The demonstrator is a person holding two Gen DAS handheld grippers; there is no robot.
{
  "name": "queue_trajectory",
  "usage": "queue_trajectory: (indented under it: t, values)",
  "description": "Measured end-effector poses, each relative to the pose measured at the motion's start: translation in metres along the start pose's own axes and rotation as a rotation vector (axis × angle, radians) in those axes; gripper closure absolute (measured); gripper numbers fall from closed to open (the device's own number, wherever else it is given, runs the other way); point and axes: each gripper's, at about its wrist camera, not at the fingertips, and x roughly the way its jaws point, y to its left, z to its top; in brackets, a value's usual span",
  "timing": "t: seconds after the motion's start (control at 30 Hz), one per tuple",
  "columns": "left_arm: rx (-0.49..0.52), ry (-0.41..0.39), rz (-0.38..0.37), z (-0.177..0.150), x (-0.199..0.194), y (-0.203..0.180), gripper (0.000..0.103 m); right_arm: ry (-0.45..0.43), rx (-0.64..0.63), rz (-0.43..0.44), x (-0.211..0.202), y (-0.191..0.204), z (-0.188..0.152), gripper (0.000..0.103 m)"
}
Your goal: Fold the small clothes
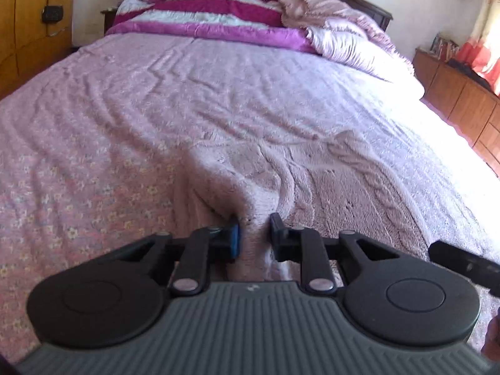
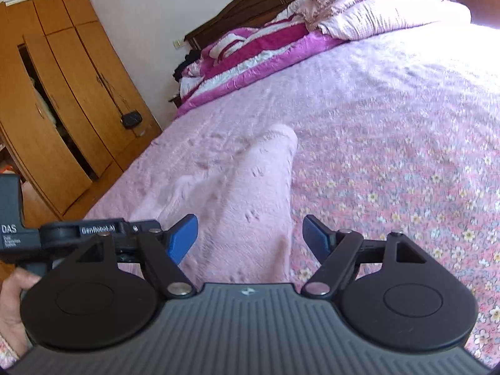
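Left wrist view shows the left gripper [image 1: 253, 234] pinching a bunched edge of the pink knitted garment [image 1: 312, 181], which lies on the floral bedsheet [image 1: 78, 187]. The right gripper [image 2: 250, 240] hangs above it with jaws spread, grasping nothing. With only one thin pinch, I think the soft cloth may slip out or drag crooked.

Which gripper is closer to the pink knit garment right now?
Left. The left gripper is pinching a fold of the pink knit garment between its fingers. The right gripper is open, with the garment passing between its fingers, not gripped.
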Motion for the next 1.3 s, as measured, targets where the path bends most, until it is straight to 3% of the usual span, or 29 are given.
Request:
queue_trajectory:
  t: [0.2,0.33,0.5,0.6,0.73,0.8,0.9,1.0,1.1,1.17,1.27,1.3]
  values:
    - [-0.023,-0.068,0.018,0.014,-0.019,0.016,0.086,0.036,0.041,0.071,0.011,0.007,-0.005,0.023]
    - [-0.026,0.011,0.057,0.01,-0.005,0.03,0.086,0.029,-0.06,0.111,0.014,0.036,-0.01,0.02]
    - [-0.008,0.022,0.064,0.003,-0.004,0.028,0.079,0.046,-0.104,0.088,0.021,0.043,-0.017,0.019]
    - [-0.047,0.036,0.048,0.007,-0.01,0.029,0.068,0.052,-0.09,0.09,0.019,0.039,-0.014,0.019]
    - [-0.141,0.046,-0.016,0.008,-0.021,0.038,0.04,0.059,-0.013,0.118,0.015,0.025,-0.002,0.017]
    - [-0.189,0.057,-0.036,0.006,-0.023,0.042,0.031,0.069,0.032,0.13,0.017,0.015,0.003,0.012]
    - [-0.22,0.095,-0.05,0.002,-0.019,0.045,0.031,0.093,0.087,0.136,0.024,0.002,0.01,0.008]
    - [-0.232,0.133,-0.012,-0.005,-0.009,0.046,0.031,0.136,0.149,0.15,0.037,-0.013,0.014,0.007]
    - [-0.265,0.142,-0.02,-0.011,-0.003,0.048,0.025,0.189,0.218,0.167,0.053,-0.025,0.015,0.007]
    - [-0.313,0.15,-0.057,-0.013,0.001,0.052,0.025,0.215,0.259,0.194,0.064,-0.03,0.015,0.007]
    - [-0.397,0.179,-0.182,-0.017,0.009,0.058,0.025,0.239,0.317,0.26,0.077,-0.034,0.017,0.007]
    - [-0.414,0.174,-0.185,-0.018,0.011,0.059,0.026,0.25,0.335,0.281,0.082,-0.035,0.018,0.007]
